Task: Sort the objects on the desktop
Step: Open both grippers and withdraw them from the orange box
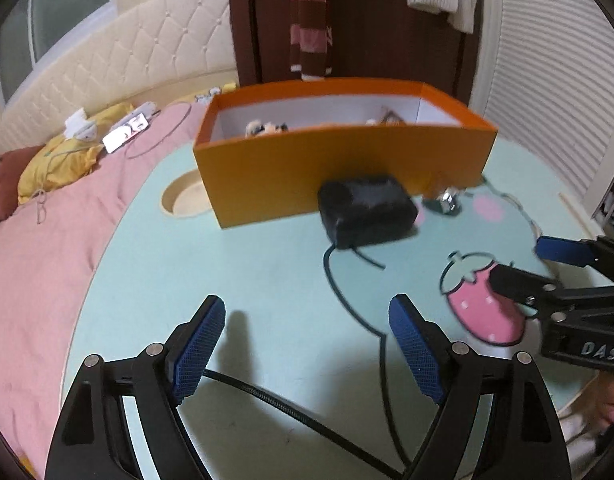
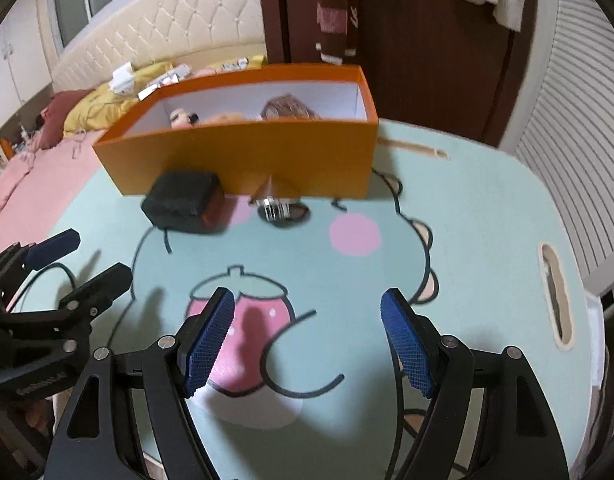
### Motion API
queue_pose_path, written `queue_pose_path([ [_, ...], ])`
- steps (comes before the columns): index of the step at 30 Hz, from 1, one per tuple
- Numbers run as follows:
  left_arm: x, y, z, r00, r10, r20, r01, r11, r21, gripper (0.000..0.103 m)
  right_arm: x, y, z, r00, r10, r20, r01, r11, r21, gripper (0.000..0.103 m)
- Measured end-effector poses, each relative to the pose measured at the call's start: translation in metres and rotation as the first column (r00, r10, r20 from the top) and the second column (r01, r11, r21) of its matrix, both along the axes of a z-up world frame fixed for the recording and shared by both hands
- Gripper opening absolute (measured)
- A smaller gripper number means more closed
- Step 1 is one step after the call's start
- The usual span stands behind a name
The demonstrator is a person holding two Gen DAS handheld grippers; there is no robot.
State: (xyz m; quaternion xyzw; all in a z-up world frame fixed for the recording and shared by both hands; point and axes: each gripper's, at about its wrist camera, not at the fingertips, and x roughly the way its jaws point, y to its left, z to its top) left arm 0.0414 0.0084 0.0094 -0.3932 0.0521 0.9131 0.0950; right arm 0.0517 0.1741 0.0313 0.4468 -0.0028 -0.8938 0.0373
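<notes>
An orange box [image 1: 339, 168] [image 2: 247, 160] stands at the far side of a mint cartoon table [image 1: 211, 264] [image 2: 479, 220], with a plush toy [image 2: 183, 117] and other small items inside. A black pouch [image 1: 367, 210] [image 2: 185, 202] lies on the table against the box front. A small silver metal object [image 1: 447, 200] [image 2: 275, 209] lies to its right. My left gripper [image 1: 307, 344] is open and empty, well short of the pouch. My right gripper [image 2: 307, 340] is open and empty over the printed strawberry; it also shows in the left wrist view [image 1: 519, 264].
A bed with pink cover [image 1: 39, 248] and yellow cloth [image 1: 63, 160] lies left of the table. A dark wooden door [image 2: 427, 40] with hanging clothes stands behind. The table has a cutout handle at the right [image 2: 555, 296] and a round one at the left [image 1: 187, 200].
</notes>
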Motion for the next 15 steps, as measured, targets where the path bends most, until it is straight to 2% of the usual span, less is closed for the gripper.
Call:
queue_pose_path([
  [4,0.001,-0.002,-0.007,1.0,0.02,-0.006,-0.02,1.0,0.012,0.102,0.001,0.002,-0.005,1.0,-0.007,0.012,0.007,1.0,0.003,0.076],
  [11,0.003,-0.002,-0.01,1.0,0.016,-0.025,-0.016,1.0,0.02,0.102,0.003,-0.002,-0.009,1.0,0.012,-0.009,-0.012,0.999,0.042,0.089],
  [13,0.003,-0.001,-0.011,0.999,0.017,-0.03,-0.016,1.0,0.019,0.102,0.002,0.0,-0.011,1.0,-0.001,-0.009,0.002,0.999,0.043,0.098],
  [15,0.003,-0.001,-0.012,0.999,0.017,-0.033,-0.016,1.0,0.018,0.102,0.0,0.003,-0.014,1.0,-0.018,-0.003,0.018,0.999,0.041,0.103],
])
